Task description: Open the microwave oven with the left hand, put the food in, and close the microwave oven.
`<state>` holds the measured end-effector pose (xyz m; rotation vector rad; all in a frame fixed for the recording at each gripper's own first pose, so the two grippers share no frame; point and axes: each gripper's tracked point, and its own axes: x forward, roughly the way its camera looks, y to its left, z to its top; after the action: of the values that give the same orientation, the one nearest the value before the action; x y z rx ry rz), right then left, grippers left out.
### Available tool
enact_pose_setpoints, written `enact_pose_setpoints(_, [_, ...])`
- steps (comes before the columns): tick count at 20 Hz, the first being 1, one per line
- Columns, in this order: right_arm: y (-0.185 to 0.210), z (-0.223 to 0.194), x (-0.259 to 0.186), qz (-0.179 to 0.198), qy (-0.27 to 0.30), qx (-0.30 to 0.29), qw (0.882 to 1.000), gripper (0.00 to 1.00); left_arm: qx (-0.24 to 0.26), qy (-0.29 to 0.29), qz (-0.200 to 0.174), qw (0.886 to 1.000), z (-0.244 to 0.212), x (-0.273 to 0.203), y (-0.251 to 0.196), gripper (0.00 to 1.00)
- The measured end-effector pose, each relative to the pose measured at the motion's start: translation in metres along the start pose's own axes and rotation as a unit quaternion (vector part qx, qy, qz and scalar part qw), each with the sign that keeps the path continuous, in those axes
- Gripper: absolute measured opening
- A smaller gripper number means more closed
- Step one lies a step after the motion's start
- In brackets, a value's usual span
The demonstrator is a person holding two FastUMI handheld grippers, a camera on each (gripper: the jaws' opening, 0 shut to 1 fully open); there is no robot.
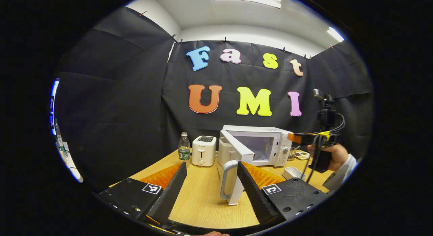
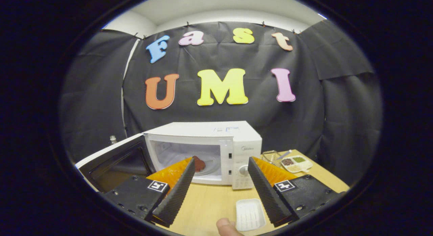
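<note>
the food (image 2: pixel 199 164) sits inside the microwave (image 2: pixel 206 151) at the frame's centre, door (image 1: pixel 236 146) swung open. both the left gripper (image 1: pixel 211 182) and right gripper (image 2: pixel 220 190) gape wide, holding nothing. the door handle (image 1: pixel 227 178) stands between the left fingers — closing carelessly, a finger could snag it, or the door could bounce back unlatched.

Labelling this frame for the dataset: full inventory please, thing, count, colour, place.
microwave: 1, white, back of table, door open
food: 1, dark red, inside microwave
toaster: 1, white, left of microwave
water bottle: 1, clear, left of toaster
small tray: 1, white, empty, table front
divided dish: 1, white, right of microwave
table: 1, light wood
left gripper: open, beside door handle
right gripper: open, facing microwave
</note>
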<state>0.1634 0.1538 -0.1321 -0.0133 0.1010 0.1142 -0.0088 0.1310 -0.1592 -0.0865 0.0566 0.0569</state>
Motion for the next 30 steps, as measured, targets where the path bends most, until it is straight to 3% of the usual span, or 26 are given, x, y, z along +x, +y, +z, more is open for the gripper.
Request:
enact_pose_setpoints(3, [-0.014, 0.025, -0.046, 0.009, -0.016, 0.016, 1.0, 0.99, 0.002, -0.002, 0.013, 1.0, -0.003, 0.016, 0.016, 0.92])
enact_pose_setpoints(4, [-0.017, 0.032, -0.06, 0.012, -0.022, 0.021, 0.999, 0.99, -0.005, 0.003, 0.018, 1.0, -0.008, 0.022, 0.021, 0.8])
enact_pose_setpoints(5, [-0.02, 0.041, -0.074, 0.016, -0.031, 0.022, 0.999, 0.99, -0.01, 0.007, 0.016, 1.0, -0.013, 0.027, 0.021, 0.91])
enact_pose_setpoints(6, [-0.021, 0.047, -0.087, 0.021, -0.038, 0.018, 0.999, 0.99, -0.014, 0.007, 0.01, 1.0, -0.016, 0.032, 0.021, 0.7])
enact_pose_setpoints(7, [-0.025, 0.051, -0.097, 0.021, -0.041, 0.01, 0.999, 0.99, -0.019, 0.011, 0.007, 1.0, -0.019, 0.036, 0.023, 0.61])
enact_pose_setpoints(8, [-0.028, 0.053, -0.107, 0.021, -0.042, 0.003, 0.999, 0.99, -0.02, 0.013, 0.002, 1.0, -0.022, 0.04, 0.024, 0.59])
enact_pose_setpoints(10, [-0.028, 0.055, -0.124, 0.029, -0.047, 0.004, 0.998, 0.99, -0.02, 0.017, -0.012, 1.0, -0.029, 0.052, 0.023, 0.42])
enact_pose_setpoints(11, [-0.027, 0.057, -0.132, 0.035, -0.05, 0.006, 0.998, 0.99, -0.02, 0.02, -0.024, 0.999, -0.032, 0.053, 0.019, 0.22])
enact_pose_setpoints(12, [-0.026, 0.056, -0.141, 0.039, -0.052, 0.008, 0.998, 0.99, -0.023, 0.034, -0.024, 0.999, -0.041, 0.058, 0.02, 0.32])
enact_pose_setpoints(13, [-0.025, 0.056, -0.149, 0.045, -0.053, 0.008, 0.998, 0.99, -0.015, 0.041, -0.018, 0.999, -0.049, 0.063, 0.024, 0.14])
enact_pose_setpoints(15, [-0.027, 0.054, -0.163, 0.049, -0.056, 0.007, 0.997, 0.99, 0.006, 0.045, -0.007, 0.999, -0.059, 0.072, 0.031, 0.11])
enact_pose_setpoints(18, [-0.029, 0.058, -0.182, 0.054, -0.068, 0.01, 0.996, 0.99, -0.005, 0.059, -0.014, 0.998, -0.071, 0.099, 0.025, 0.11])
enact_pose_setpoints(19, [-0.031, 0.06, -0.187, 0.055, -0.072, 0.009, 0.996, 0.99, -0.019, 0.058, -0.017, 0.998, -0.07, 0.07, 0.024, 0.1])
enact_pose_setpoints(20, [-0.033, 0.061, -0.192, 0.054, -0.076, 0.008, 0.996, 0.99, -0.026, 0.066, -0.022, 0.997, -0.075, 0.073, 0.021, 0.1])
enact_pose_setpoints(21, [-0.036, 0.063, -0.197, 0.051, -0.082, 0.006, 0.995, 0.99, -0.028, 0.063, -0.02, 0.997, -0.08, 0.084, 0.02, 0.0])
enact_pose_setpoints(30, [-0.049, 0.066, -0.224, 0.053, -0.09, -0.007, 0.995, 0.99, -0.012, 0.073, -0.066, 0.995, -0.092, 0.1, -0.021, 0.0])
